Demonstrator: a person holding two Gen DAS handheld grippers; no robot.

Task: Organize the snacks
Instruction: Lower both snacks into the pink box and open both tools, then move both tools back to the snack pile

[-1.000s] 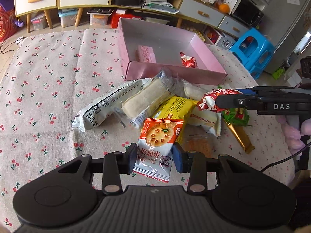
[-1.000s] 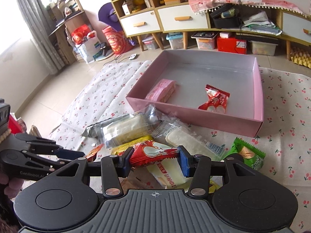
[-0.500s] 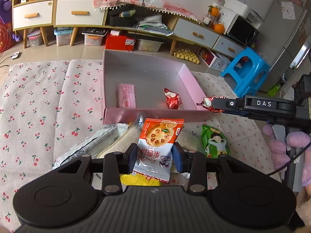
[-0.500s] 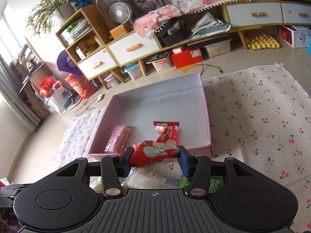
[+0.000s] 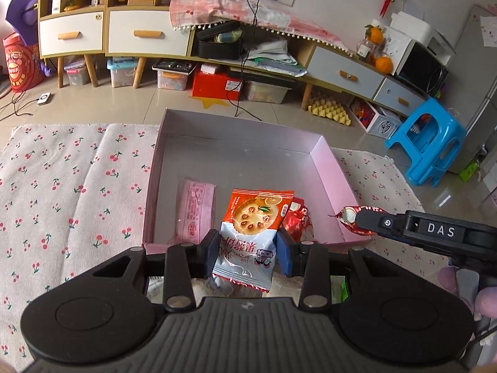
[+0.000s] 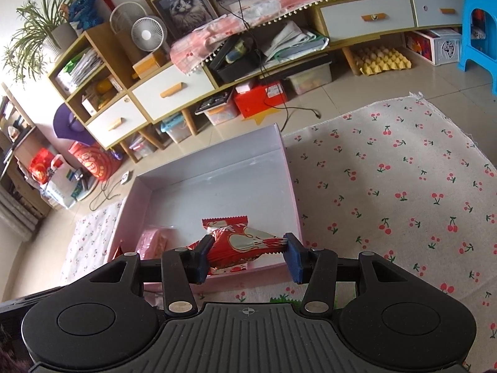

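Left tongs clamp a biscuit packet, right tongs a red candy wrapper, both above the pink box near edge; releases should land on bare floor beside the pink packet.

Box: pink walls, pale grey floor. Inside it, a pink packet and a red wrapper. Above the box's near wall, a biscuit packet (orange-red top, pale blue bottom, red lettering). At the box's right, a red-and-white wrapper. Under the box, a cloth: off-white with red cherries (green stems).
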